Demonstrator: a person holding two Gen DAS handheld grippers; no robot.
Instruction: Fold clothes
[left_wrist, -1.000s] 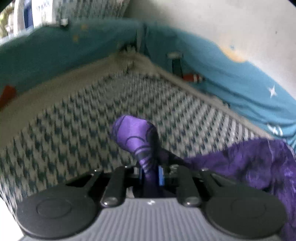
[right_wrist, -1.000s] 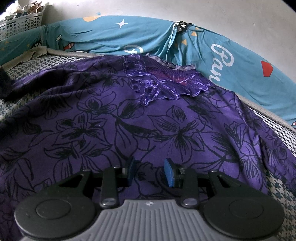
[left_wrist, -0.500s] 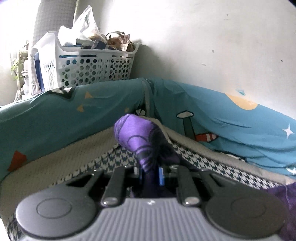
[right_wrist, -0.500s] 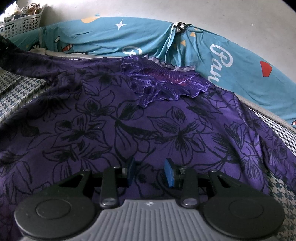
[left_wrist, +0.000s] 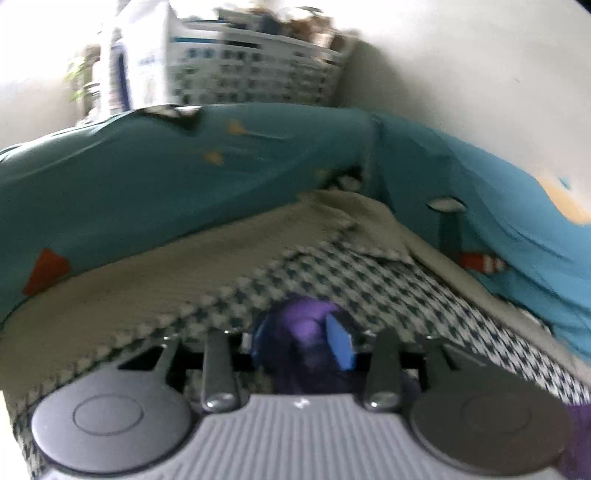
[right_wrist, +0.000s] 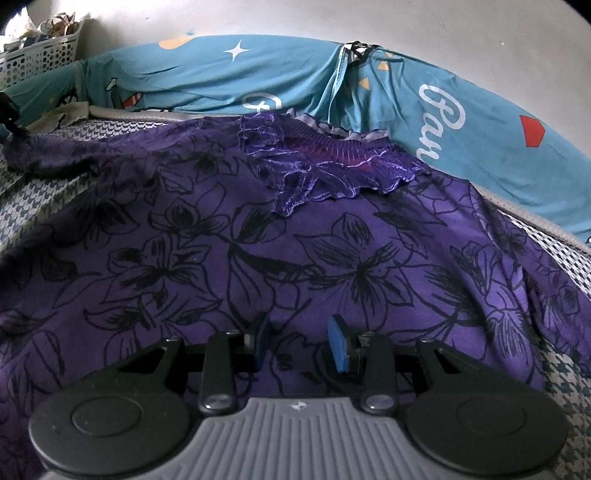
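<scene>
The purple floral garment (right_wrist: 295, 240) lies spread flat on the houndstooth bed cover (right_wrist: 33, 206), filling the middle of the right wrist view. Its ruffled neckline (right_wrist: 325, 166) points to the top of the frame, toward the teal bolster (right_wrist: 258, 81), and one sleeve (right_wrist: 48, 158) stretches out to the upper left edge.

The right hand-held gripper (right_wrist: 301, 343) hangs low over the hem at lower centre, its jaws narrowly parted with nothing pinched between the blue pads (right_wrist: 340, 347).

In the blurred left wrist view, the left hand-held gripper (left_wrist: 303, 343) has its jaws opening, with a bunch of purple sleeve cloth (left_wrist: 306, 325) between them. Half a second ago those jaws were clamped on that cloth and it stood up high; now it sits lower. A white basket (left_wrist: 258, 74) shows at the top.
</scene>
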